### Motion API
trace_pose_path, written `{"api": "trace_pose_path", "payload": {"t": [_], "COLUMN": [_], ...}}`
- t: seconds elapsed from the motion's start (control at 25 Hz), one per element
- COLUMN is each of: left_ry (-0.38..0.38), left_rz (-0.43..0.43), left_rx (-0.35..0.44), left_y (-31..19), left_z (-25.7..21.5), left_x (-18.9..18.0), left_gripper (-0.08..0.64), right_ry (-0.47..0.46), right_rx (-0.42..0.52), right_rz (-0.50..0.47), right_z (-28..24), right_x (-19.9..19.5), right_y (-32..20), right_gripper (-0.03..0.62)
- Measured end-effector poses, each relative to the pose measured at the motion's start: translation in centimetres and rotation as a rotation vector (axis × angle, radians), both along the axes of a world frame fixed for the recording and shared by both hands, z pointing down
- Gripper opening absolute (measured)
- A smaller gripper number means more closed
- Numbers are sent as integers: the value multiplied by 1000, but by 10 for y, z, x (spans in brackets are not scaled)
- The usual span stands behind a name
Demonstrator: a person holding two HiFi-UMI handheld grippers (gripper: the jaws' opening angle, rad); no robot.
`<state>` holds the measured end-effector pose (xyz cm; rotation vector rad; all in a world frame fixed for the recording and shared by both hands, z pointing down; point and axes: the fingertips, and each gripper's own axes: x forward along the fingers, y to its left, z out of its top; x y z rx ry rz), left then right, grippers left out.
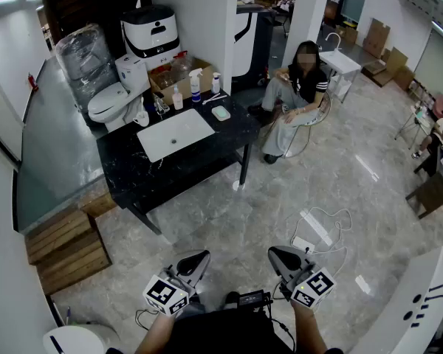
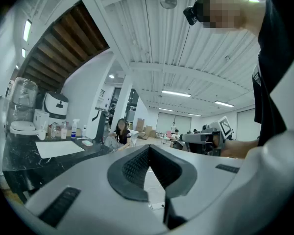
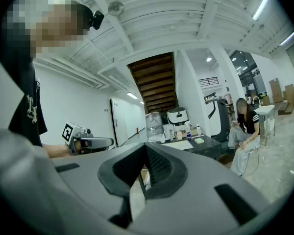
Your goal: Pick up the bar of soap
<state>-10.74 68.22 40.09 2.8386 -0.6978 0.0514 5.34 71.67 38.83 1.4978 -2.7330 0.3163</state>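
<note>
Grey marble floor (image 1: 295,186), open room. Your left gripper (image 1: 198,259) and right gripper (image 1: 278,254) sit low by your waist, side by side. Jaws of each pressed together, nothing between them. Black counter (image 1: 133,169) well ahead of you, far from both. Bar of soap (image 1: 221,113) lies on counter's right end, just right of white basin (image 1: 176,133). Seated person (image 1: 299,94) beyond counter.

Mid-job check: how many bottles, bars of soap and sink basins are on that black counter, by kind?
Bottles: 3
Bar of soap: 1
Sink basin: 1
Total: 5
</note>
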Motion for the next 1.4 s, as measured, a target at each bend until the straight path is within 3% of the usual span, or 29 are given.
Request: {"api": "trace_pose_path", "payload": {"t": [0.56,0.84,1.12,1.4], "left_ry": [-22,-40,-47,-71], "left_rz": [-17,-16,-76,-176], "left_rx": [16,31,5,-32], "left_y": [-6,-6,-20,-60], "left_z": [4,4,4,21], "left_x": [10,32,40,18], "left_gripper": [8,8,8,8], "right_ry": [1,6,59,73], "right_rx": [5,14,-22,-24], "right_rz": [22,86,144,108], "right_z": [8,10,23,38], "right_x": [24,66,116,122], "right_y": [0,4,1,-47], "right_gripper": [8,8,8,8]}}
